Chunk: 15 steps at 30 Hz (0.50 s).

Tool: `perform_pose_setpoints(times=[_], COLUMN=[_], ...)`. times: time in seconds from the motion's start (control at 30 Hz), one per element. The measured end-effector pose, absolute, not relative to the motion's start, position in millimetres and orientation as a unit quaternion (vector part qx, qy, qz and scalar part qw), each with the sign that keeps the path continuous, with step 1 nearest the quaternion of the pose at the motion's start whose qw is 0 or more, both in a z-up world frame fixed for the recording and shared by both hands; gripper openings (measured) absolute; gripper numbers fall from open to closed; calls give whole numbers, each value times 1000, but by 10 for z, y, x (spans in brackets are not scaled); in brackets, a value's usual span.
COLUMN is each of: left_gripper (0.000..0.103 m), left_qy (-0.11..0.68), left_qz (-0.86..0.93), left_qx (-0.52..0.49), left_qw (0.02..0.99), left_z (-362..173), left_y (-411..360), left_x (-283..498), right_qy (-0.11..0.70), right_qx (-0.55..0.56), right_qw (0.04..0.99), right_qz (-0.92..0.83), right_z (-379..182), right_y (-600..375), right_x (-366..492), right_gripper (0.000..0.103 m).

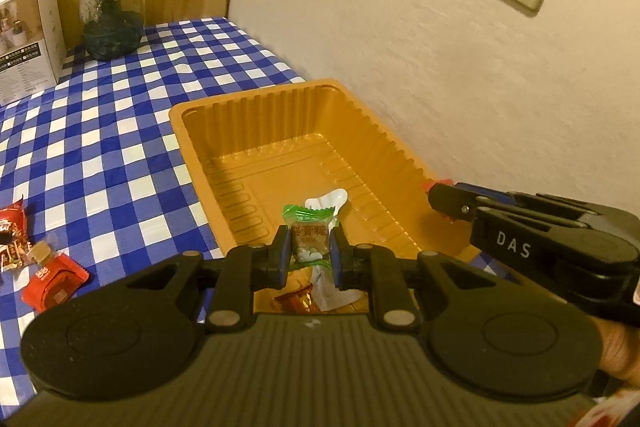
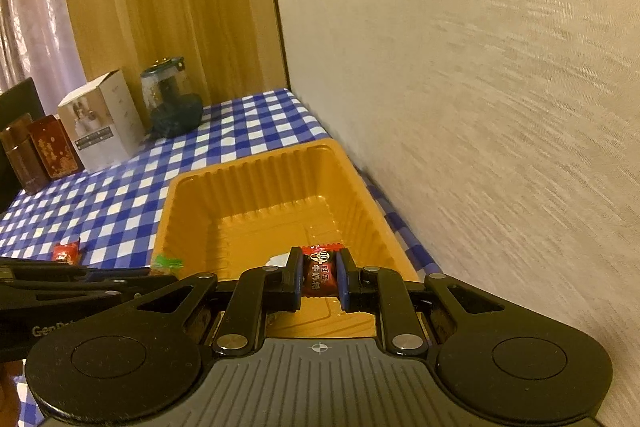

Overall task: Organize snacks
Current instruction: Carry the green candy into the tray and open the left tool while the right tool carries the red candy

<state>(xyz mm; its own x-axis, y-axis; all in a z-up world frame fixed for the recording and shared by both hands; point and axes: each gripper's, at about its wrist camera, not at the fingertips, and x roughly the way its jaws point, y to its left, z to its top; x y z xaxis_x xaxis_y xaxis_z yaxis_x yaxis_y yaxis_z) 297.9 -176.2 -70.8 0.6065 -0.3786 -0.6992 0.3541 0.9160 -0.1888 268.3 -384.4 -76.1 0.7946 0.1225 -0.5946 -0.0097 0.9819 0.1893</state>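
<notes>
We clamp the left gripper (image 1: pixel 309 251) on a green-wrapped candy (image 1: pixel 308 233), held above the near end of the orange tray (image 1: pixel 224 115) with its long axis upright and twisted end pointing up. We clamp the right gripper (image 2: pixel 319 277) on a red-wrapped candy (image 2: pixel 319 271), likewise upright, above the tray's near right side. Loose red snack packets (image 1: pixel 52 281) lie on the checked tablecloth (image 1: pixel 120 99) left of the tray.
</notes>
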Motion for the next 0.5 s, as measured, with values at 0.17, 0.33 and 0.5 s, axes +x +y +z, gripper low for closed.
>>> perform_pose_setpoints(times=[0.17, 0.33, 0.5], left_gripper=[34, 34, 34], left_qy=[386, 386, 387], left_qz=[-207, -198, -184], left_qx=[-15, -16, -13], left_qw=[899, 901, 904], left_z=[-738, -731, -726], left_y=[-1773, -1676, -1564], left_x=[3043, 3020, 2949], right_qy=[325, 326, 325], right_qx=[93, 95, 99], right_qw=[941, 940, 940], right_qz=[32, 31, 34], right_z=[-812, -823, -797], right_y=[-3862, -3872, -3858], right_x=[2706, 2702, 2708], right_gripper=[17, 17, 17])
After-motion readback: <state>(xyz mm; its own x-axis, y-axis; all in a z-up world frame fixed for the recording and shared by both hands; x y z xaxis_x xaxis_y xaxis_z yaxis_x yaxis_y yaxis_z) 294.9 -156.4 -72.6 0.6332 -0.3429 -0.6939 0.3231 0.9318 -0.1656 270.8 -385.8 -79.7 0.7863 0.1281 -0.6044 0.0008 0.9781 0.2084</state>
